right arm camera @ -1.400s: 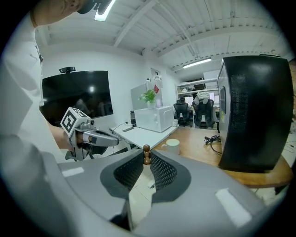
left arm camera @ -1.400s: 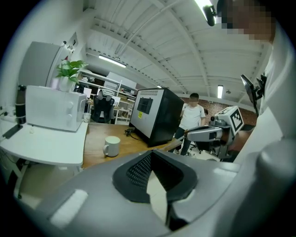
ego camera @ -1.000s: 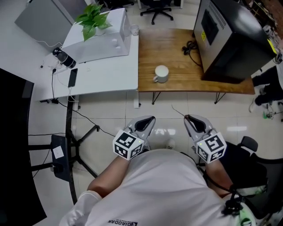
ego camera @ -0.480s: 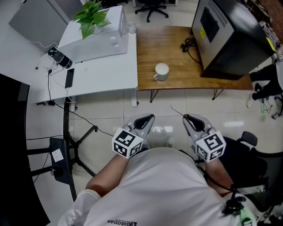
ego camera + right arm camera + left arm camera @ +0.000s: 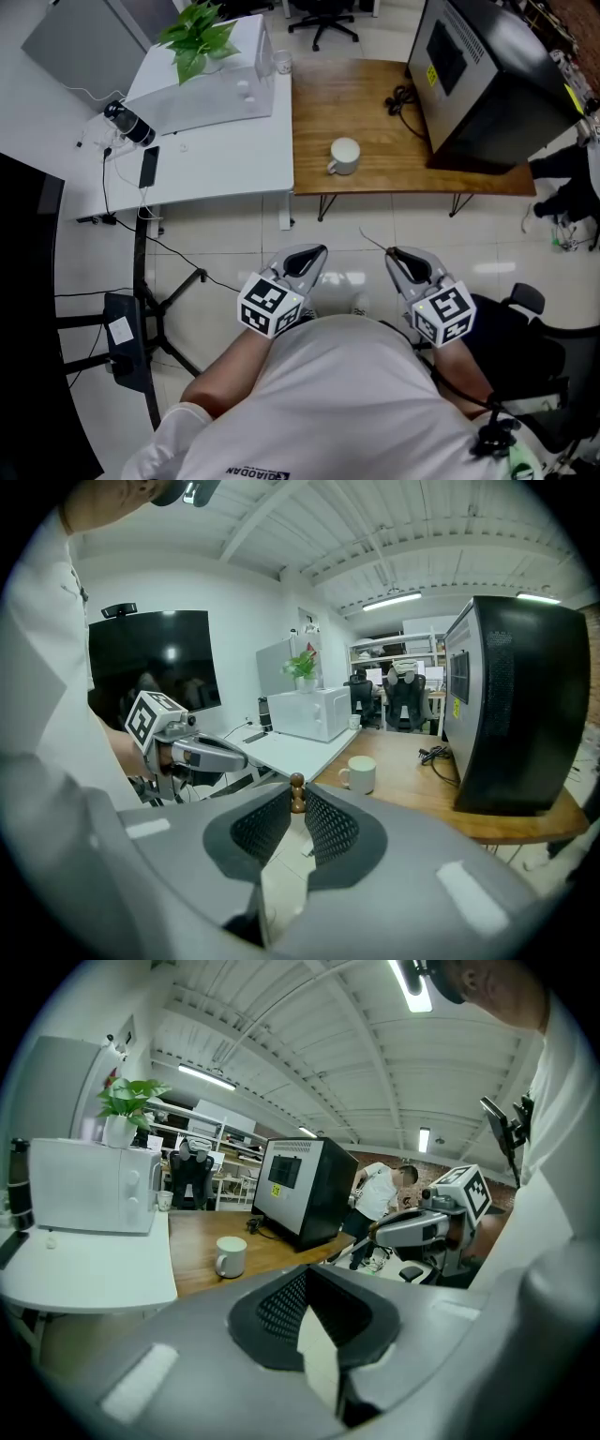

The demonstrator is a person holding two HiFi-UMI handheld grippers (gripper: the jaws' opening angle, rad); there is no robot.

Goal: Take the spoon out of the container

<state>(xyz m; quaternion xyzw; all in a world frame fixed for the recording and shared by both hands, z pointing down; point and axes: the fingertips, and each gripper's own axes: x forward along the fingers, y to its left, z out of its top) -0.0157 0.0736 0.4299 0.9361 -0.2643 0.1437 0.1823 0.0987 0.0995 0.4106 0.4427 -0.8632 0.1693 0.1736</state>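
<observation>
A white mug (image 5: 343, 156) stands on the wooden table (image 5: 375, 112), far ahead of both grippers; nothing shows inside it from here. My right gripper (image 5: 394, 253) is held close to the body and is shut on a thin spoon (image 5: 375, 242), which pokes out up and to the left. In the right gripper view the spoon's brown knobbed end (image 5: 297, 792) sits pinched between the mesh pads, and the mug (image 5: 359, 773) lies beyond. My left gripper (image 5: 317, 251) hangs beside it with the jaws together and nothing in them. The left gripper view shows the mug (image 5: 230, 1256) and the spoon (image 5: 352, 1249).
A big black box-like machine (image 5: 487, 75) fills the table's right part, with a coiled cable (image 5: 403, 98) beside it. A white table (image 5: 206, 150) on the left carries a microwave (image 5: 216, 84), a plant and a phone. Tripod legs and cables lie on the tiled floor at left.
Both grippers keep their places by the body, the spoon still in the right one. Only the head view has shifted slightly.
</observation>
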